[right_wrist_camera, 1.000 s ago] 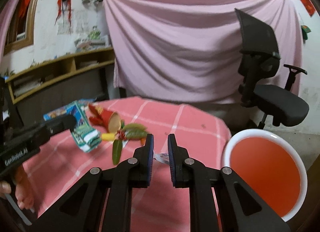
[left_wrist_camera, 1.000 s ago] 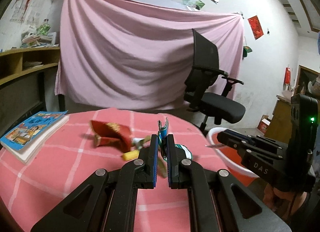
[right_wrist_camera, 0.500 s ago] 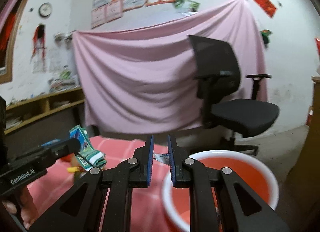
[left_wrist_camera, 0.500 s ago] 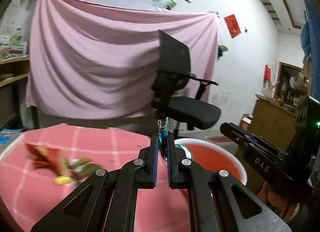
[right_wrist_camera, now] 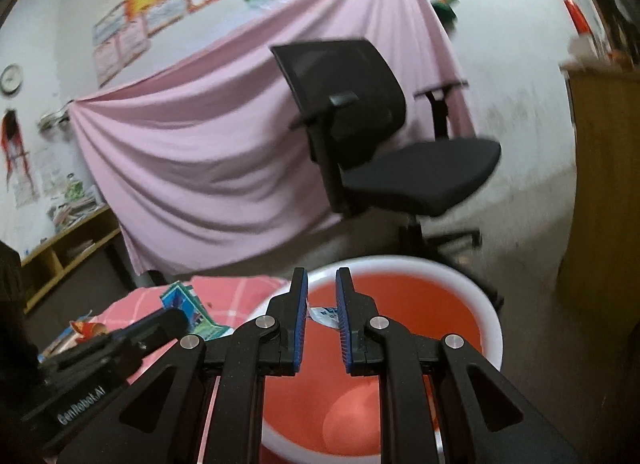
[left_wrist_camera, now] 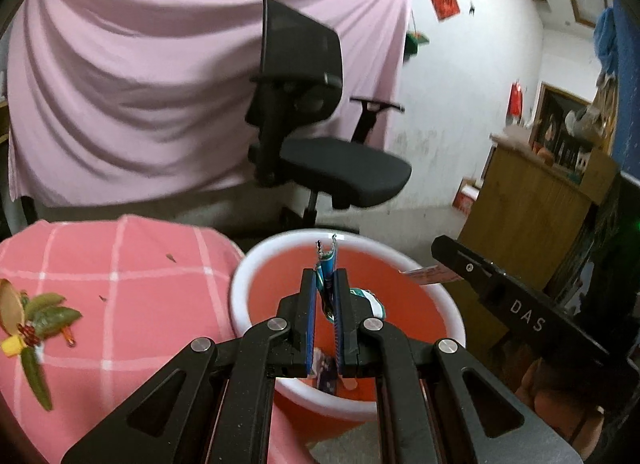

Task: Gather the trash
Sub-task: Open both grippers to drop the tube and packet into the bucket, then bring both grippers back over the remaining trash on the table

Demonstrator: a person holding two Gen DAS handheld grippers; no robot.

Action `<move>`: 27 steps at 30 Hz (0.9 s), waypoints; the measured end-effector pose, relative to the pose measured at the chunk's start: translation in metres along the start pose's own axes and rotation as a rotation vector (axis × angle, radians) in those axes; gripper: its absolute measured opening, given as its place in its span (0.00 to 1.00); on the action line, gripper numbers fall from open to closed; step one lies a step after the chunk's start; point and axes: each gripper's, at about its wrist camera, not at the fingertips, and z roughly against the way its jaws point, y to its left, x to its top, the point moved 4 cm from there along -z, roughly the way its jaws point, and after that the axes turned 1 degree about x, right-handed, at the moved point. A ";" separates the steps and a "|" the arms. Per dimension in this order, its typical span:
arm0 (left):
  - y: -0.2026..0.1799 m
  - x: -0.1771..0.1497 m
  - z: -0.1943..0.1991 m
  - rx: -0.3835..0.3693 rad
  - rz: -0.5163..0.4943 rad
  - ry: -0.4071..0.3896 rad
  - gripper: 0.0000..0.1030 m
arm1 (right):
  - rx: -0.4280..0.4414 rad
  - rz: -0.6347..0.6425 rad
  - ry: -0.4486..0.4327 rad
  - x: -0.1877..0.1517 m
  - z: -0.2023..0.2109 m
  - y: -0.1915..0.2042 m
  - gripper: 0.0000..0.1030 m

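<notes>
My left gripper [left_wrist_camera: 324,276] is shut on a blue and green wrapper [left_wrist_camera: 326,264] and holds it over the red basin [left_wrist_camera: 424,292] with a white rim, which stands beside the table. My right gripper [right_wrist_camera: 322,280] is over the same basin [right_wrist_camera: 484,304]; its jaws are slightly parted, with a small white and blue wrapper [right_wrist_camera: 326,314] between the pads. In the right wrist view the left gripper [right_wrist_camera: 176,316] shows at lower left, still holding the wrapper [right_wrist_camera: 188,304]. The right gripper [left_wrist_camera: 440,244] shows in the left wrist view with a scrap [left_wrist_camera: 424,274] at its tip.
A table with a pink checked cloth [left_wrist_camera: 132,276] is at left, with leaves and scraps [left_wrist_camera: 36,316] on it. A black office chair [left_wrist_camera: 320,144] stands behind the basin before a pink sheet [left_wrist_camera: 140,84]. A wooden cabinet [left_wrist_camera: 536,208] is at right.
Both grippers have swung right from the table to above the red basin. The right gripper's jaws have parted a little; the left stays shut on its wrapper.
</notes>
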 end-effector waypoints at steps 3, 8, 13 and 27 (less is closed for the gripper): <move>-0.003 -0.005 -0.011 -0.003 0.010 0.050 0.06 | -0.008 -0.035 0.051 -0.004 -0.005 -0.011 0.14; 0.003 -0.012 -0.018 0.006 0.034 0.116 0.09 | -0.021 -0.061 0.087 -0.010 -0.005 -0.018 0.20; 0.010 -0.013 -0.013 0.015 0.062 0.106 0.20 | -0.024 -0.060 0.080 -0.010 -0.001 -0.017 0.25; 0.081 -0.002 0.069 0.144 0.156 -0.063 0.41 | -0.006 0.024 -0.058 0.003 0.007 0.030 0.47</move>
